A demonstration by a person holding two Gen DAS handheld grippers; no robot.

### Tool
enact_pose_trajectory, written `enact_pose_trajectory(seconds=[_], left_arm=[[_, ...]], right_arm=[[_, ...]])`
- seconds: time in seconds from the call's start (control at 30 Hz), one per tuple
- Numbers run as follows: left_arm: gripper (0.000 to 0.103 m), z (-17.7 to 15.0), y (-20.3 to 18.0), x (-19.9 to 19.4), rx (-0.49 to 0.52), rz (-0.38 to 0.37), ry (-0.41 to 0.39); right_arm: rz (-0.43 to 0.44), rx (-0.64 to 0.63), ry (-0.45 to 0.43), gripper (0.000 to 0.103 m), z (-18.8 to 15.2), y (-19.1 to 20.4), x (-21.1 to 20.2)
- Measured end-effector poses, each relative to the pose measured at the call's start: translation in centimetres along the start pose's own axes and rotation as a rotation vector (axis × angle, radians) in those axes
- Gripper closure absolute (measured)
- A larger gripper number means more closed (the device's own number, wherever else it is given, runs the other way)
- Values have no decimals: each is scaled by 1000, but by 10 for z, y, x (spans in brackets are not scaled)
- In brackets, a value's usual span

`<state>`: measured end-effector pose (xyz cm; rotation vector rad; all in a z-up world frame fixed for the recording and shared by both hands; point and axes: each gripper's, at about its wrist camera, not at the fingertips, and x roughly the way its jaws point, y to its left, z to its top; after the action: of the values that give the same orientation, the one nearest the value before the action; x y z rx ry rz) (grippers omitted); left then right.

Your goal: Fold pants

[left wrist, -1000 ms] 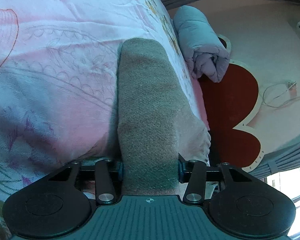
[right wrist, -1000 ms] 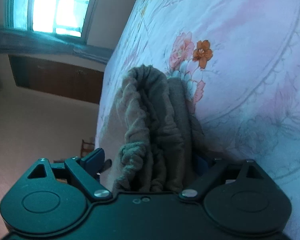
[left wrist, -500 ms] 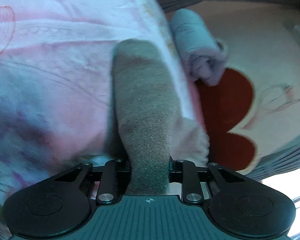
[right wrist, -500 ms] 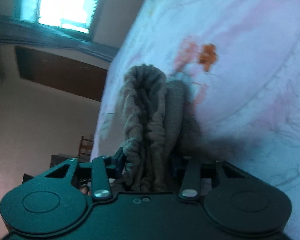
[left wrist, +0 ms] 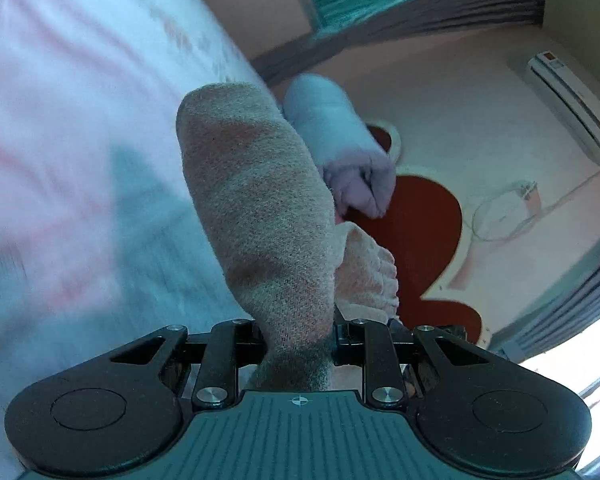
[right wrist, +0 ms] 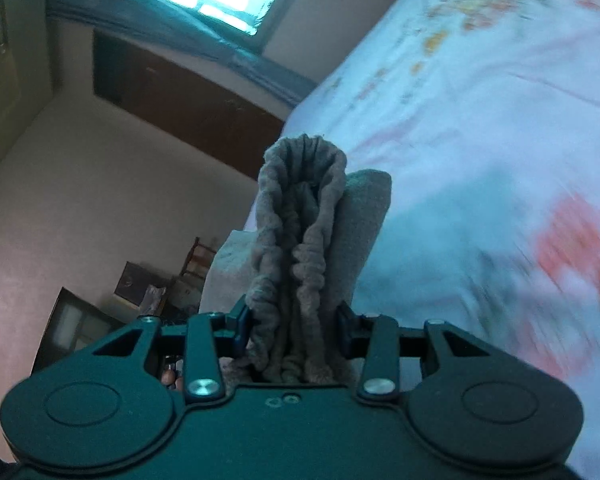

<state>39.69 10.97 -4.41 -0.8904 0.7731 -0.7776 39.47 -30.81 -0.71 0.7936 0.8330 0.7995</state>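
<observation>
Pants (left wrist: 260, 216) ran lengthwise straight out from both grippers, left (left wrist: 296, 340) and right (right wrist: 292, 332) each pinching an end, above the bed (left wrist: 80, 140).

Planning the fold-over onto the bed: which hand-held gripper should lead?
Hard to call: both are shut on the pants. Left hand-held gripper holds smooth fabric; right hand-held gripper holds the bunched waistband. I'd guess right.

The pants (left wrist: 256, 216) are grey-brown fleecy knit, bunched into a thick roll rising off the floral bedsheet; their gathered elastic waistband (right wrist: 300, 236) forms a puckered standing loop.
</observation>
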Motion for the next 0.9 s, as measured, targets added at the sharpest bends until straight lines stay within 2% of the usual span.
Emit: enact_pose_trajectory(seconds=[0.23, 0.33, 0.47, 0.5, 0.57, 0.67, 0.7, 0.77, 0.8, 0.83, 0.87, 0.9], left_arm=[[78, 96, 39, 3, 8, 87, -46], [78, 119, 68, 19, -12, 122, -39], [78, 123, 123, 46, -95, 203, -25], [77, 120, 134, 49, -126, 169, -31], [76, 114, 138, 51, -106, 135, -45], [74, 112, 143, 49, -102, 113, -63], [71, 113, 142, 49, -108, 116, -66], [61, 111, 136, 44, -130, 145, -86], [46, 108, 130, 41, -136, 161, -101], [23, 105, 121, 34, -137, 176, -125], [9, 102, 108, 23, -132, 202, -166], [0, 98, 98, 13, -129, 237, -205]], right_arm=[[23, -20, 28, 71, 81, -8, 94], [9, 2, 49, 71, 99, -28, 123], [-67, 111, 66, 71, 97, -86, 150], [-79, 149, 67, 71, 93, -103, 153], [-12, 190, 40, 71, 83, -123, 149], [29, 209, 29, 64, 76, -129, 145], [42, 221, 31, 57, 76, -129, 143], [30, 250, 22, 48, 77, -124, 135], [13, 254, 1, 33, 79, -121, 129], [11, 257, -29, 16, 79, -117, 119], [11, 254, -61, 9, 77, -110, 106], [-19, 238, -94, 6, 75, -102, 92]])
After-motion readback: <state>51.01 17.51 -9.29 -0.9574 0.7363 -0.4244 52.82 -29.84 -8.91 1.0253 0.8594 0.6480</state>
